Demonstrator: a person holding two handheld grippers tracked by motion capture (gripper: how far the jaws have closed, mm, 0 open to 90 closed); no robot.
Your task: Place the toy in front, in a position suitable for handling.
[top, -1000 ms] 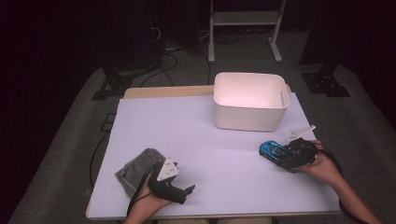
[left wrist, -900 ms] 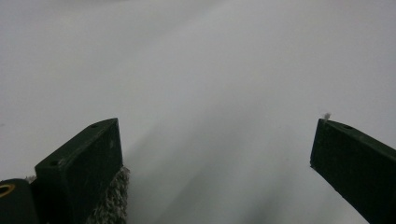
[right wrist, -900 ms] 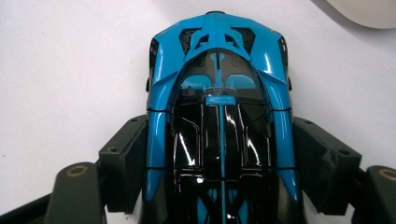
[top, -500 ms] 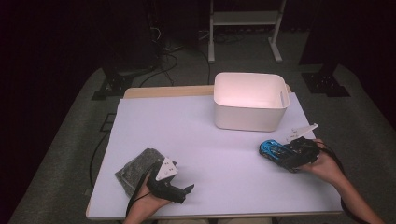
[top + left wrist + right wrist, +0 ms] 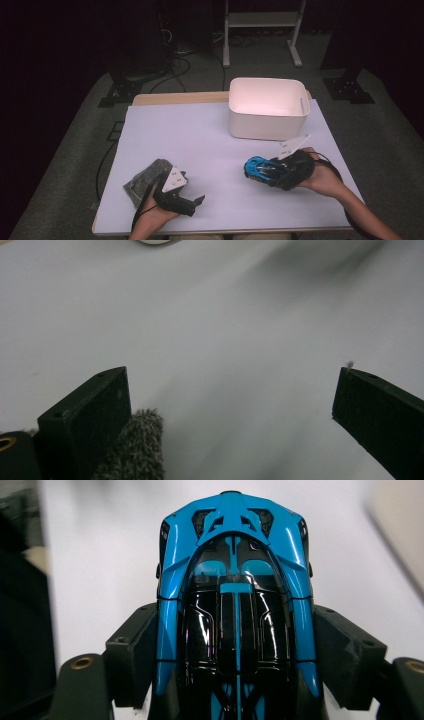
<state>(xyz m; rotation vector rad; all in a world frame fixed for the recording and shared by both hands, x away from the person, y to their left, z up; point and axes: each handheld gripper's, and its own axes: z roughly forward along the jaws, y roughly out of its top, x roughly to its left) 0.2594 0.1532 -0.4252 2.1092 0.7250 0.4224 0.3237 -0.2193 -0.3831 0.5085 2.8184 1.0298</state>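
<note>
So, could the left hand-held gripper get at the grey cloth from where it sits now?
Probably yes. The left hand-held gripper stands open with nothing between its jaws, and the grey cloth lies right beside it on the table; a fold of it already shows by one jaw in the left gripper view.

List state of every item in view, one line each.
toy car: clamped between the right gripper's jaws, lifted off the table.
right gripper: shut on the car.
left gripper: open, nothing between its jaws.
grey cloth: crumpled on the table, beside the left gripper.
white bin: upright, looks empty.
</note>
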